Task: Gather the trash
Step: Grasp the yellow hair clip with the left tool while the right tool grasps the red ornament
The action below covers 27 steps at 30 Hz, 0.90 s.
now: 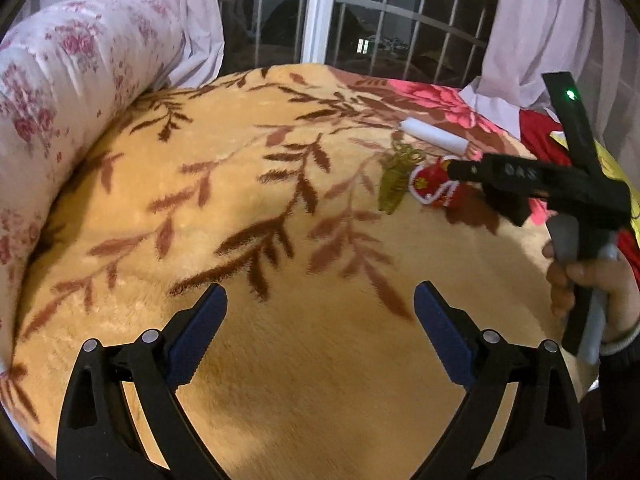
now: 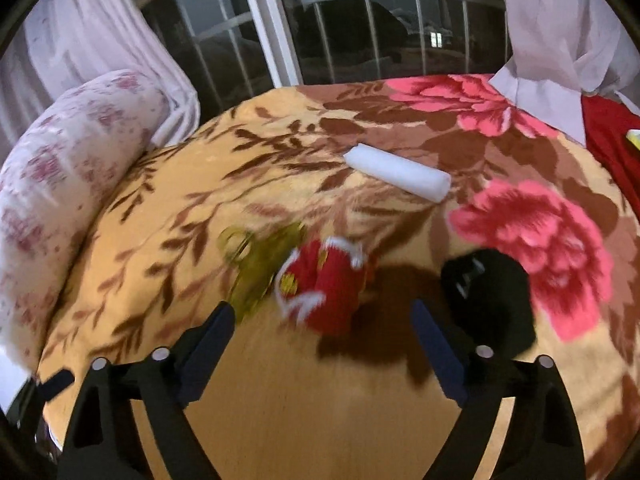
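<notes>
Several pieces of trash lie on a tan leaf-pattern blanket (image 1: 304, 360). A red and white wrapper (image 2: 324, 284) lies just ahead of my right gripper (image 2: 322, 320), which is open and empty above the blanket. A yellow-green clear wrapper (image 2: 260, 264) lies to its left, a white foam cylinder (image 2: 396, 172) farther back, and a black object (image 2: 492, 296) to the right. My left gripper (image 1: 320, 304) is open and empty over bare blanket. In the left wrist view the red wrapper (image 1: 432, 188), green wrapper (image 1: 394, 180) and white cylinder (image 1: 434, 136) lie far right, by the right gripper's body (image 1: 560, 188).
A rolled floral quilt (image 1: 60, 120) lies along the left edge of the bed. A barred window (image 1: 360, 12) with pale curtains (image 2: 560, 40) stands behind. Red cloth (image 2: 608, 140) lies at the far right, with pink flower print (image 2: 532, 248) on the blanket.
</notes>
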### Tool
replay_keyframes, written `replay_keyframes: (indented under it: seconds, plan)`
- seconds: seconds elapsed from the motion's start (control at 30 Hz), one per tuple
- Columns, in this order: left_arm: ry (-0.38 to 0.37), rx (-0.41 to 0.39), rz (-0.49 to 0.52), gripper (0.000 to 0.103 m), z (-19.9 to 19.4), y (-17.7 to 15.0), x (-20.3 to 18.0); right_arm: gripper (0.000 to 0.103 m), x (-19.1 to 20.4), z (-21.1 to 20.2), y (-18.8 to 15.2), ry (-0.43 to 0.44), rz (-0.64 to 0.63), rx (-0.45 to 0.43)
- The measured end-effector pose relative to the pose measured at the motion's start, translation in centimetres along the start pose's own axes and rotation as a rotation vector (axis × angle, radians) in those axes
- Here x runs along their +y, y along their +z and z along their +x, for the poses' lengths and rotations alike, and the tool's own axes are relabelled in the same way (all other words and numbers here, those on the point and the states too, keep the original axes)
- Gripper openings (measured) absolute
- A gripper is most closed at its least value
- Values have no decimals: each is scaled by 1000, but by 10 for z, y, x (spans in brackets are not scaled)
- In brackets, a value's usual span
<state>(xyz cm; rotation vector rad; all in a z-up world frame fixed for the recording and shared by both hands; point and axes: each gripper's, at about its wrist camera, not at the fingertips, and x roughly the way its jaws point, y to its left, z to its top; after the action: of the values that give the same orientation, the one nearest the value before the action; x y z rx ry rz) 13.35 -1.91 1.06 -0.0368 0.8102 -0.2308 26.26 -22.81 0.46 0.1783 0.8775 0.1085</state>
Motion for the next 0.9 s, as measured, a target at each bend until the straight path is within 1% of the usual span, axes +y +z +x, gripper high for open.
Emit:
replay_keyframes:
  seconds: [0.07,0.13,0.17,0.2,0.23,0.3,0.37,0.43,0.5,0.53,0.63,0.73,0.9]
  plan:
    - [-1,8,-7,92,8,1,5,86,-1,18,10,-7,16,28]
    - [1,20,-15,92,14,0,9,70,-3,41,18,-36,30,82]
    - [0,25,-20,92,17,-1,10,43,-6,54,19,-35,46,120]
    - [-6,31,-28,92,18,-2,12,33,-10,64,18,-17,68,151]
    - [-9,34,-31,92,20,-2,13,32,-14,65,16,-5,91,142]
    - [-6,42,-24,92,21,-2,12,23,-14,56,13,7,94,138]
    - [-4,50,-15,92,23,-1,10,22,-16,42,5,26,103,124]
    - [-15,59,-6,92,24,2,7,22,-20,20,-12,71,118,105]
    - [-26,65,11,92,26,9,-1,22,-21,-1,-26,91,110,79]
    - [-27,69,21,92,28,12,-6,22,-24,-18,-38,102,106,54]
    - [-36,63,51,92,38,29,-24,22,-33,-53,-62,128,118,2]
    - [-30,59,90,92,56,49,-43,22,-42,-87,-85,134,133,-50]
    - [-33,64,164,92,99,80,-78,22,-51,-120,-112,143,147,-105]
